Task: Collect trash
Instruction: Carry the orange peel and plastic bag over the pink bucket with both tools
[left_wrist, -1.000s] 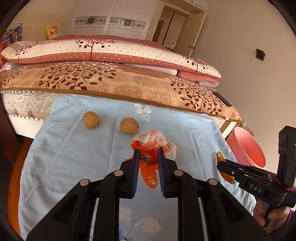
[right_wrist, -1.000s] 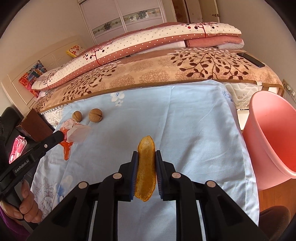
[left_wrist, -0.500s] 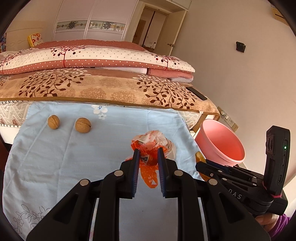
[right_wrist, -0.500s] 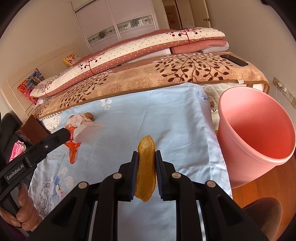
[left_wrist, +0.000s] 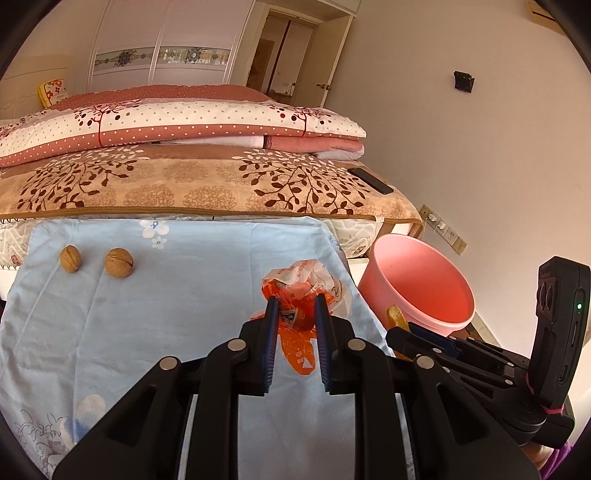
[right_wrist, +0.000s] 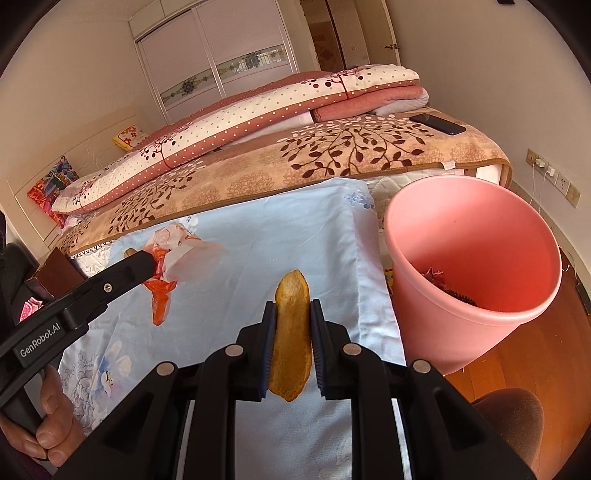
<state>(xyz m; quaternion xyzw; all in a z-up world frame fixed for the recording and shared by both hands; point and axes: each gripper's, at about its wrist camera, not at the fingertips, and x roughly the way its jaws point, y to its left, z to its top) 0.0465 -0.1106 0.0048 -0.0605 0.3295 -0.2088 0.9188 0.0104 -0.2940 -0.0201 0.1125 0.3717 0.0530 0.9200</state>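
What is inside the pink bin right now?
In the right wrist view the pink bin holds a small heap of dark and reddish scraps low against its near wall. The near rim hides the rest of the bottom, so whether more lies there cannot be seen.

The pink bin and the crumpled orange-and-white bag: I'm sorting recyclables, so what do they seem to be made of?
The pink bin looks like moulded plastic: smooth, matte, one even colour, with a rolled rim. The crumpled orange-and-white bag looks like thin plastic film: glossy, partly translucent, finely creased, printed. It could also be coated paper.
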